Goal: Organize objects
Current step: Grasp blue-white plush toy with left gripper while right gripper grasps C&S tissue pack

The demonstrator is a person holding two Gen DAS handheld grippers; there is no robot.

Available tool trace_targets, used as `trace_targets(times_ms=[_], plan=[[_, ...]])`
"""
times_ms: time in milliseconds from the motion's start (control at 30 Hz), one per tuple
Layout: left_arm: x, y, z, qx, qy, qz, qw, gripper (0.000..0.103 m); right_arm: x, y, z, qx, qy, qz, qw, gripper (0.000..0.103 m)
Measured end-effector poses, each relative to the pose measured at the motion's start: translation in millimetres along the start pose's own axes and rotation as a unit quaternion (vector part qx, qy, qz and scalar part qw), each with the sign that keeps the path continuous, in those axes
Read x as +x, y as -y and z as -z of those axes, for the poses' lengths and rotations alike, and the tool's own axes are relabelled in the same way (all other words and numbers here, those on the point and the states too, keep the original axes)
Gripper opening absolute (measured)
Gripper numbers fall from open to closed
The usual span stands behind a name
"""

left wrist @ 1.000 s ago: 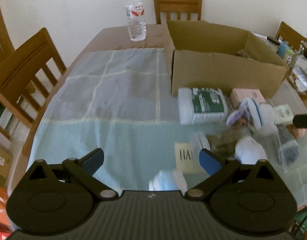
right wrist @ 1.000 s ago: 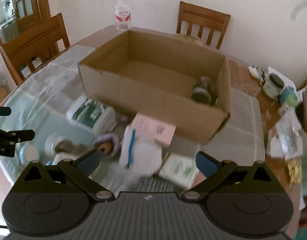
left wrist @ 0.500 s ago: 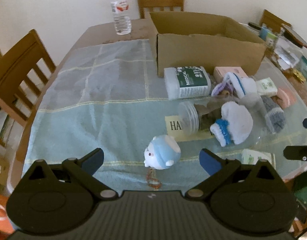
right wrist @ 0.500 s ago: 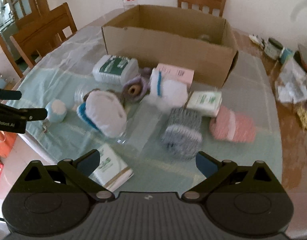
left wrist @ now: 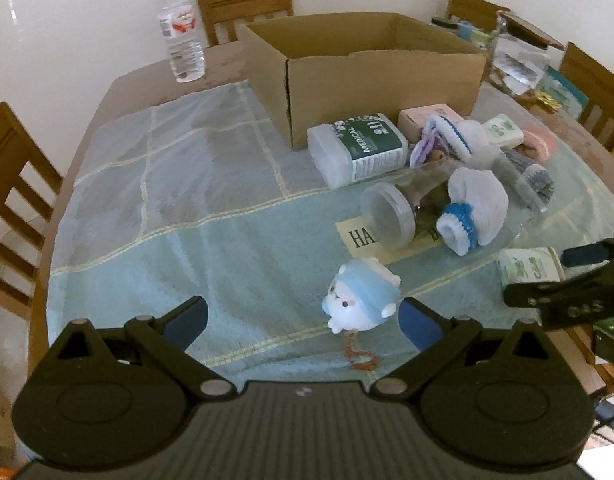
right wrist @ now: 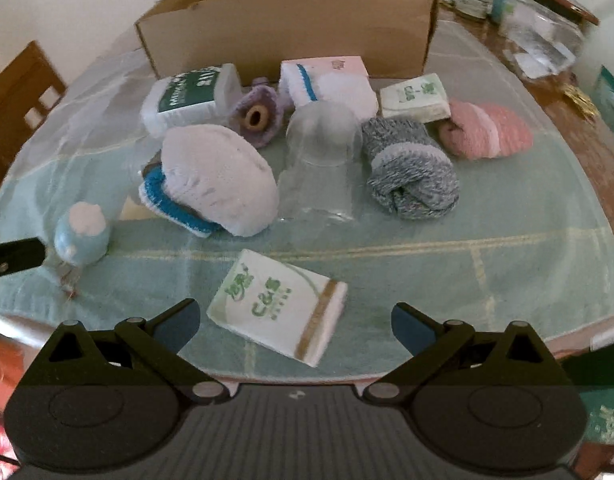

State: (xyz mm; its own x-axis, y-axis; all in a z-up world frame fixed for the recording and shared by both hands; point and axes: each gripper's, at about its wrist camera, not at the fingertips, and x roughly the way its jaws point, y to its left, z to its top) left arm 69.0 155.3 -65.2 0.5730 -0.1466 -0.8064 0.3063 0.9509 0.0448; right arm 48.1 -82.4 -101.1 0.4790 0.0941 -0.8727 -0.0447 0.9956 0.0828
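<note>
Left wrist view: left gripper [left wrist: 301,318] spread wide, fingers [left wrist: 185,318] empty, poised over the near edge of the wooden bench [left wrist: 135,80] and its pale blue-green checked cloth [left wrist: 179,216]. Just ahead of the right-side finger, a small blue-and-white plush toy [left wrist: 361,294] lying near the near edge. Further in, a clear plastic jar on its side [left wrist: 391,216], touching a white knitted hat with a blue cuff [left wrist: 473,210]. Behind these, a white tub with a green "MEDICAL" label [left wrist: 359,148], lying against the front wall of an open brown cardboard box [left wrist: 381,80] toward the far edge. A clear plastic water bottle [left wrist: 183,36] upright at the far left corner. At the right edge, the right gripper [left wrist: 573,280] entering, beside a white tissue pack with green print [left wrist: 529,266].

Right wrist view: right gripper [right wrist: 295,322] likewise wide apart, fingers [right wrist: 413,326] holding nothing. Between and just beyond them, the tissue pack [right wrist: 281,306] flat near the near edge. Past it, the white hat [right wrist: 223,178], the clear jar [right wrist: 321,152], a grey knitted roll [right wrist: 413,170] and a pink knitted roll [right wrist: 487,130] in a loose row. Behind, the green-labelled tub [right wrist: 191,96], a purple knitted piece [right wrist: 259,114], a pink carton [right wrist: 327,68] and a second tissue pack [right wrist: 415,96], all close to the cardboard box [right wrist: 287,20]. Plush toy [right wrist: 83,234] at the left edge, next to the left gripper's tip [right wrist: 15,258].
</note>
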Motion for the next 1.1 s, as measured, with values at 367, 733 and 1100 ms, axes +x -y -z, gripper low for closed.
trace_targets(times_ms=[367, 733, 1100], plan=[[18.1, 3.0, 6.0, 0.027, -0.002, 0.042, 0.9988, 0.101, 10.1, -1.0, 1.2, -0.006, 0.015, 0.055, 0.998, 0.103], [39.1, 16.8, 3.9, 0.08, 0.013, 0.064, 0.9947, 0.081, 6.5, 3.3, 5.4, -0.008, 0.019, 0.056, 0.998, 0.103], [49.8, 15.5, 3.4, 0.086, 0.009, 0.091, 0.9921, 0.06, 1.3, -3.6, 5.1, -0.019, 0.028, 0.049, 0.998, 0.086]])
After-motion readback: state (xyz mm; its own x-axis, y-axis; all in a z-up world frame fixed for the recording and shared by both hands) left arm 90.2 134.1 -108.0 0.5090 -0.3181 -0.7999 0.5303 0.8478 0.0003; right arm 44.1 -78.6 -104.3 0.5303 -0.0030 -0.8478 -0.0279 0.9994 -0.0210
